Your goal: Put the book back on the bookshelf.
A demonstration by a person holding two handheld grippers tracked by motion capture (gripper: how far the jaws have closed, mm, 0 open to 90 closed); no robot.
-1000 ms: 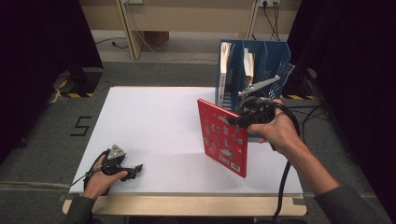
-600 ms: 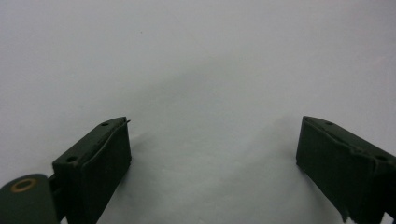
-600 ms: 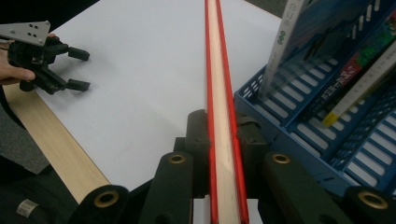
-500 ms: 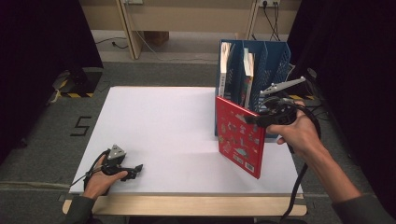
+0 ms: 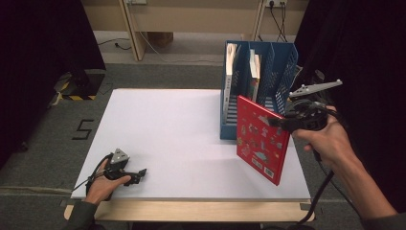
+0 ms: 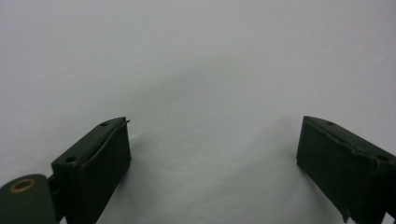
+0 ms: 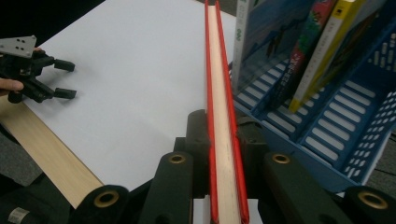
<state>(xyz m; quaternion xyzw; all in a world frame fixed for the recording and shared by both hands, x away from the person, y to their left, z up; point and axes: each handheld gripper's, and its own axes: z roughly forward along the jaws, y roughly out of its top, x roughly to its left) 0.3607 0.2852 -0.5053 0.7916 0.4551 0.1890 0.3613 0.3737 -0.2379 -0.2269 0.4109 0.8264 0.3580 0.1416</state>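
A red picture book (image 5: pixel 261 138) hangs upright over the table's right side, just in front of the blue slotted file rack (image 5: pixel 283 67). My right gripper (image 5: pixel 281 120) is shut on the book's upper right edge; in the right gripper view the red covers and cream pages (image 7: pixel 223 116) run straight up between the black jaws. My left gripper (image 5: pixel 141 173) rests low on the white tabletop (image 5: pixel 167 124) near the front left corner, jaws open with nothing between them (image 6: pixel 212 154). From the right gripper view the left gripper (image 7: pixel 65 79) appears far off, at the left.
The rack holds several upright books (image 5: pixel 253 72) in its left slots; its right slots (image 7: pixel 341 126) look free. A wooden strip (image 5: pixel 191 210) runs along the table's front edge. Grey carpet and dark curtains surround the table.
My right hand has carried the red book to the right and a little up, closer to the rack's front. The left hand has stayed put.
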